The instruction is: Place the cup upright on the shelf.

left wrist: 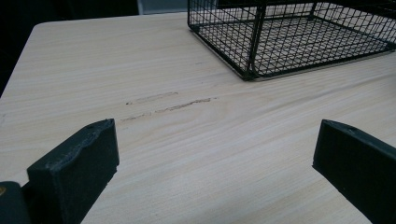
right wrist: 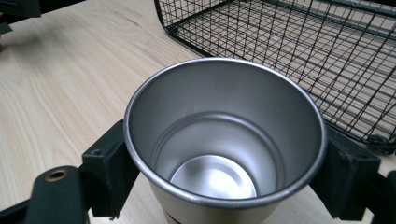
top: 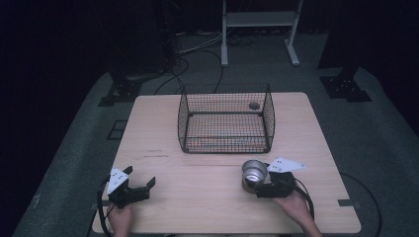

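Observation:
A shiny metal cup (top: 254,171) stands upright at the table's front right, empty inside (right wrist: 219,140). My right gripper (top: 257,181) is shut on it, one black jaw pressed to each side of the cup's wall (right wrist: 224,172). My left gripper (top: 140,177) rests at the front left, open, with only bare wood between its fingers (left wrist: 217,144). A black wire basket (top: 225,134) sits in the middle of the table, just beyond the cup (right wrist: 299,42) and to the right ahead of the left gripper (left wrist: 289,42).
The light wooden table (top: 197,202) has a scuff mark (left wrist: 168,105) ahead of the left gripper. A small dark round thing (top: 254,105) shows at the basket's back right. Beyond the table stand a white frame (top: 259,19) and floor cables (top: 178,69).

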The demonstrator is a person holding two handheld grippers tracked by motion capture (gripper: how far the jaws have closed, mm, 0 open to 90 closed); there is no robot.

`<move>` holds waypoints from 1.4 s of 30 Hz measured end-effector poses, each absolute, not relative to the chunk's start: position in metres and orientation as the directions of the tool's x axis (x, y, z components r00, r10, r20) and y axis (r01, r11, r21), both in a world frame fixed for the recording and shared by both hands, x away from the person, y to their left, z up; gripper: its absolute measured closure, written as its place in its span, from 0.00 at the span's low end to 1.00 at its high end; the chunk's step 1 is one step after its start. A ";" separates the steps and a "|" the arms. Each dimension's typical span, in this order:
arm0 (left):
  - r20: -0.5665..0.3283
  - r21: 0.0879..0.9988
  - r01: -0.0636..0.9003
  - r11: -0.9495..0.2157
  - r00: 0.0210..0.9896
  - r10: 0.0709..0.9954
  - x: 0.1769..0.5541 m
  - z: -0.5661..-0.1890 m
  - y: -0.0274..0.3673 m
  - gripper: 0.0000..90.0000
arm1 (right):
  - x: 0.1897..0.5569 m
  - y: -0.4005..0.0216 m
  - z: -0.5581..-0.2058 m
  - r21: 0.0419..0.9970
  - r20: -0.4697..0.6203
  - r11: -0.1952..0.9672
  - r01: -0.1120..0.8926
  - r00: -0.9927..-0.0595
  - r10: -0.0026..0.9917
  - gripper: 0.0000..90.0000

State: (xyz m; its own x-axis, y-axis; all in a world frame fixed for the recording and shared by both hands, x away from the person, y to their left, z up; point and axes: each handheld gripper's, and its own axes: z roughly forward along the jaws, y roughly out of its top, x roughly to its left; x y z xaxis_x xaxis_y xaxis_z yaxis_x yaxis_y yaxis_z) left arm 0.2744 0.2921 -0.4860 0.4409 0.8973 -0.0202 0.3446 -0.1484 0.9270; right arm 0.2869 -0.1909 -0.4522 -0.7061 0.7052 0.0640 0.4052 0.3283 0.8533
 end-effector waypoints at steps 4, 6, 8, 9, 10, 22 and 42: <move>-0.020 0.927 0.344 -0.148 0.440 0.898 0.274 -0.486 0.292 0.00 | 0.288 -0.191 -0.448 0.854 0.079 0.319 0.410 -0.709 0.701 0.20; -0.022 0.927 0.345 -0.147 0.440 0.898 0.275 -0.486 0.292 0.00 | 0.290 -0.191 -0.444 0.853 0.089 0.316 0.416 -0.713 0.696 0.20; -0.023 0.927 0.346 -0.146 0.440 0.898 0.275 -0.486 0.292 0.00 | 0.291 -0.190 -0.441 0.852 0.083 0.323 0.412 -0.715 0.694 0.20; -0.021 0.927 0.345 -0.147 0.440 0.898 0.275 -0.486 0.292 0.00 | 0.292 -0.189 -0.440 0.851 0.085 0.325 0.413 -0.718 0.691 0.20; -0.020 0.927 0.344 -0.148 0.440 0.898 0.274 -0.486 0.292 0.00 | 0.292 -0.189 -0.438 0.852 0.088 0.323 0.412 -0.721 0.688 0.20; -0.023 0.927 0.346 -0.146 0.440 0.898 0.275 -0.486 0.292 0.00 | 0.299 -0.183 -0.422 0.852 0.092 0.330 0.407 -0.736 0.670 0.20; -0.023 0.927 0.346 -0.146 0.440 0.898 0.275 -0.486 0.292 0.00 | 0.313 -0.167 -0.389 0.860 0.087 0.345 0.377 -0.772 0.629 0.20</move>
